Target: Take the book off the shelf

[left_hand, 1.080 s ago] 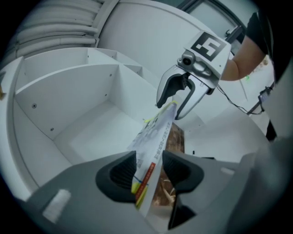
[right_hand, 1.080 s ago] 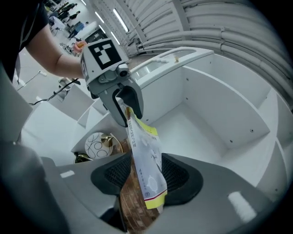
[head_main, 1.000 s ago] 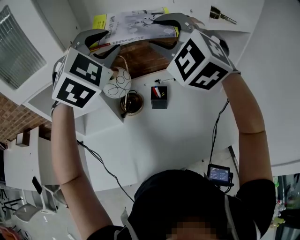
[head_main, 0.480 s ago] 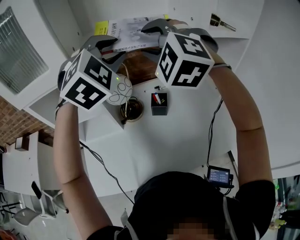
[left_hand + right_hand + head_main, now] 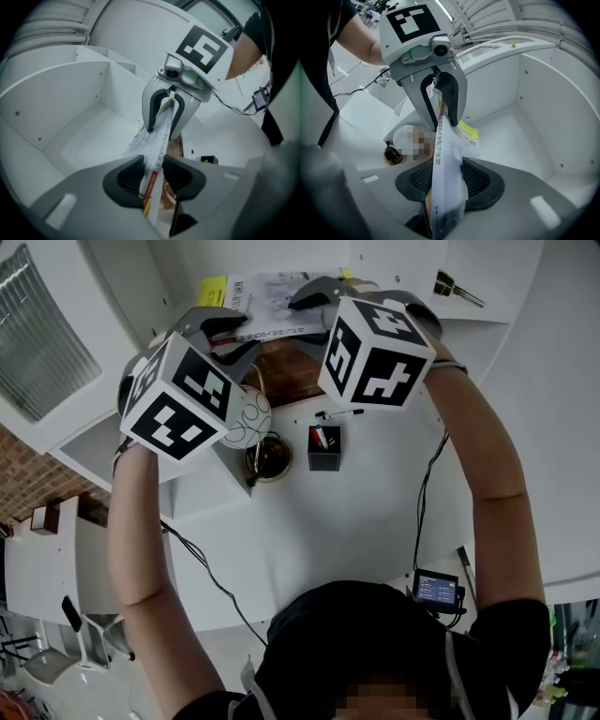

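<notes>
Book [image 5: 281,298] at twelve o'clock in the head view, cover up, inside the white shelf [image 5: 79,140] above the table [image 5: 375,521], spine edge turned toward six o'clock, toward the person. Pinched from two sides: left gripper [image 5: 239,334] at the book's nine o'clock end, right gripper [image 5: 307,313] coming in from its three o'clock side, the two pointing at each other along the spine.

Left fingers [image 5: 124,176] and right fingers [image 5: 476,180] only just closed in, book between them. In each gripper view, pads now pressed on front and back covers, clamping it.

Taken with two grippers rather than one, most likely against drooping or swinging, the usual trouble with a thin, wide paperback in a single pinch. Held near the spine, the stiffest part, probably for the same reason. Kept flat, presumably for a straight slide out toward six o'clock, clear of the shelf's side walls.

Not to be told whether resting on the shelf floor or lifted a little. Judged step: grip made, withdrawal not yet done.

Worth minding on the table below: ball [image 5: 246,418] with looped lines, bowl [image 5: 267,457], black pen holder [image 5: 323,448] and loose pen [image 5: 339,413], all near the way out and bad landing ground for a slipped book.
</notes>
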